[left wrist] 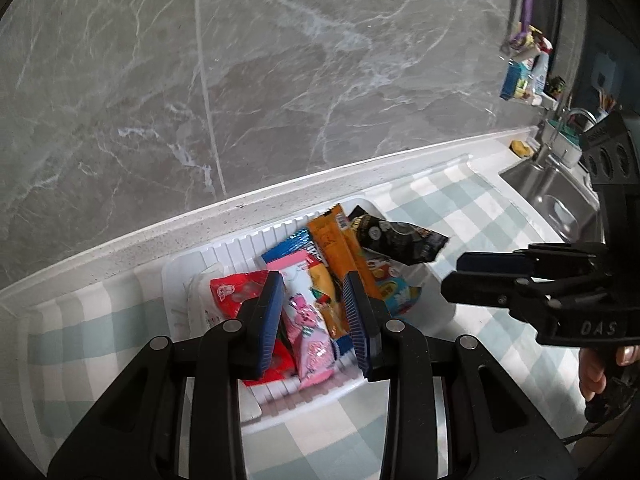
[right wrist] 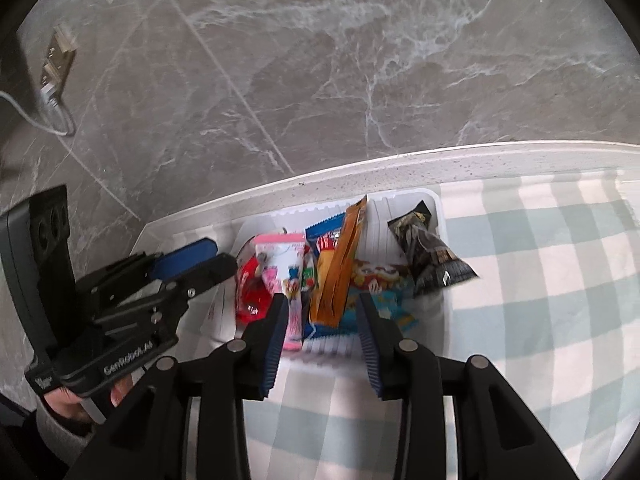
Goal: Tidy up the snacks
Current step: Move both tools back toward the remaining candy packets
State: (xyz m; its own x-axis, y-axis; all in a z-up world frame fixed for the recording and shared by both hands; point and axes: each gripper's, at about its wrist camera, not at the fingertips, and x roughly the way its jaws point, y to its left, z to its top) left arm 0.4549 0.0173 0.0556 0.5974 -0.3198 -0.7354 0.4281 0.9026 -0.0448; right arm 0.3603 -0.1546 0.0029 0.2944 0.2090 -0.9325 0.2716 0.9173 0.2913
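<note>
Both tools (left wrist: 314,312) (right wrist: 324,320) empty, parted, above checked cloth (right wrist: 540,280), marble wall (left wrist: 280,60) behind.

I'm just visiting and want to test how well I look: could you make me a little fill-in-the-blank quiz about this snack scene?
1. The snack packets lie together in a white ____.
2. The black packet hangs over the basket's ____ side in the right wrist view.
3. The cloth under the basket has a ____ pattern.
4. Neither the left hand-held gripper nor the right hand-held gripper holds a ____.

Missing words: basket; right; checked; packet
</note>
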